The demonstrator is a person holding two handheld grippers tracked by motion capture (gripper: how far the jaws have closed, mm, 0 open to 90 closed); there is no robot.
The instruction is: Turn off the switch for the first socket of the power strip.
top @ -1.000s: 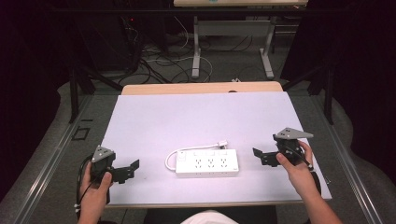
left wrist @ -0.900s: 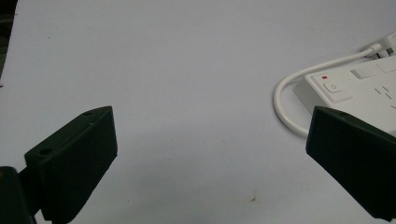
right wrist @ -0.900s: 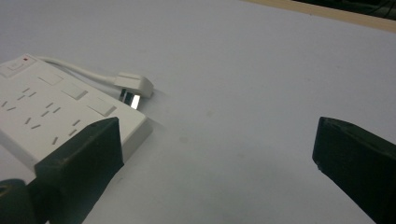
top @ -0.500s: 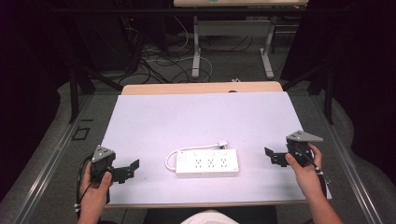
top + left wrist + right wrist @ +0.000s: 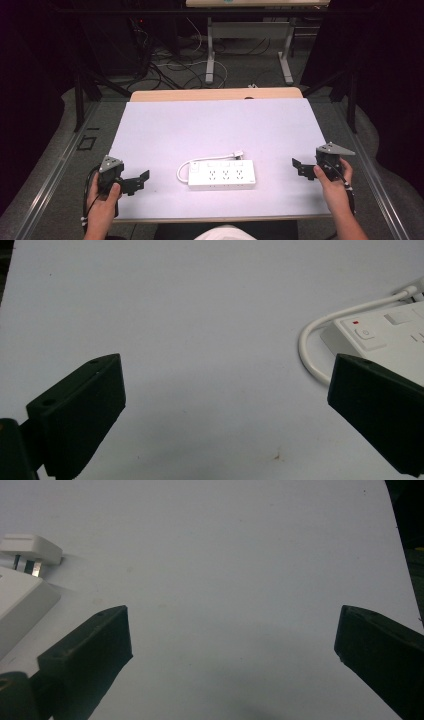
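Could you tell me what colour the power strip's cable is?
White, like the power strip; the cable shows best in the left gripper view.

1. We see a white power strip [image 5: 222,175] with a white cord [image 5: 320,335] — its small indicator mark is red.
2. The table [image 5: 210,125] is pale lilac-white, with a tan far edge.
3. Both grippers — left gripper [image 5: 139,179], right gripper [image 5: 298,166] — are black with grey top plates.

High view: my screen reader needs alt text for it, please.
A white power strip lies on a pale table, its cord looped at its left end. An open hand-held gripper sits either side: left, right, neither touching it.
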